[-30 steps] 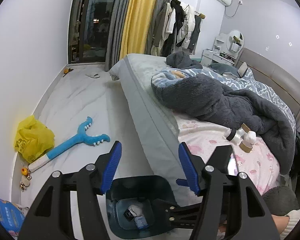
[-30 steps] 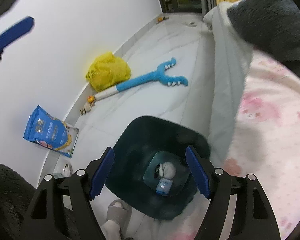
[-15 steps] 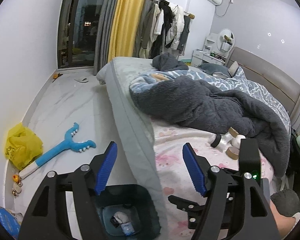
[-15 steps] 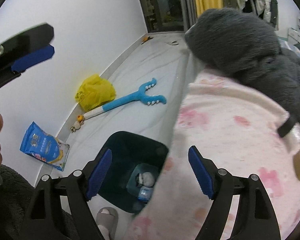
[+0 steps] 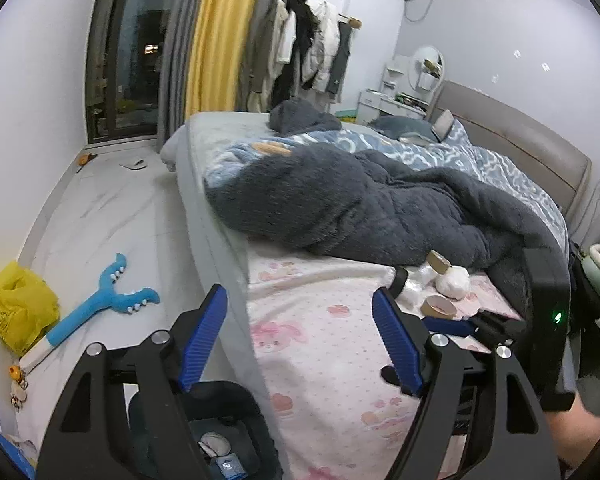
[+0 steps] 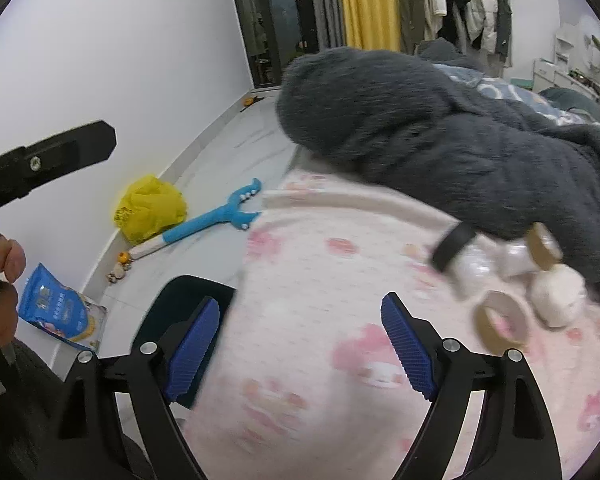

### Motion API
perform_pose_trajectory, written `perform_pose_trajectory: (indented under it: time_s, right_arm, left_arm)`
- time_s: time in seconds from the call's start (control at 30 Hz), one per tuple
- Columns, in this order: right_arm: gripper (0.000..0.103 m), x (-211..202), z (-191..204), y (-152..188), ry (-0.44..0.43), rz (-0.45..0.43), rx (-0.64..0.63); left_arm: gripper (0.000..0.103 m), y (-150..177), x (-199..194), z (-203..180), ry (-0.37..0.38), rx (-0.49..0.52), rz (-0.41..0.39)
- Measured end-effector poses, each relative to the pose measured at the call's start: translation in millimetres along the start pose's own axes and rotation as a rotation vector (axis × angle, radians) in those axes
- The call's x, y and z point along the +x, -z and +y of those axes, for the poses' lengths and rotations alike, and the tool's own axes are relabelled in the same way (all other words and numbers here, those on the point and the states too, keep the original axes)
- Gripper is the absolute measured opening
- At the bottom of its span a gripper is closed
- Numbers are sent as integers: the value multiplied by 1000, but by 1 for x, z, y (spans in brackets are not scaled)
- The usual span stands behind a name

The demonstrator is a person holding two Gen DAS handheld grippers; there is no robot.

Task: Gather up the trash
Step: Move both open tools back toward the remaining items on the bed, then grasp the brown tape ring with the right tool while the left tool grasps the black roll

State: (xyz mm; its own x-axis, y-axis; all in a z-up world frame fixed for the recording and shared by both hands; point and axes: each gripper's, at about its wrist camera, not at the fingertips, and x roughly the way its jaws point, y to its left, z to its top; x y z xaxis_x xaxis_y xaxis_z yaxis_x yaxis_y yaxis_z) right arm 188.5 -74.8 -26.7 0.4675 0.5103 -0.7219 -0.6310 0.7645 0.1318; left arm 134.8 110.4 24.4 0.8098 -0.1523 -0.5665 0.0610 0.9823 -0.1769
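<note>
Several bits of trash lie clustered on the pink sheet (image 6: 340, 320) near the bed's right side, tucked against the edge of the dark grey blanket (image 6: 480, 140): a clear plastic bottle with a black cap (image 6: 472, 258), a crumpled white wad (image 6: 558, 294), and two cardboard tape rings, one flat on the sheet (image 6: 500, 322) and one tilted against the blanket (image 6: 544, 246). They touch or nearly touch one another, so any grasp will have to pick one out from its neighbours.

Both tools are empty. The right gripper (image 6: 300, 344) hovers over the sheet with its blue pads spread wide, pointed toward the pile but short of it; the ring on the sheet sits just beyond its right fingertip. That open, low approach suits sliding a pad under or around a ring. The left gripper (image 5: 300, 340) also has its jaws wide apart with nothing between them, raised over the bed's left edge, probably kept clear as a spare.

The dark bin (image 5: 228, 432) stands on the floor right against the bed's near corner, already holding a white wad and a small blue-labelled item, placed close so drops are short. On the floor beyond lie a yellow bag (image 5: 20, 312) against the wall and a blue toy (image 5: 100, 304), possibly later pickups.
</note>
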Motion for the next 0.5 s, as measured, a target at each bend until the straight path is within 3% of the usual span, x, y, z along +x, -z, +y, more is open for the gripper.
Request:
perform_pose_trajectory:
  time_s: [0.5]
  right_arm:
    - [85,-27,-92,27,118,10,2]
  left_arm:
    - [79,-2,56,-48,43,126,48]
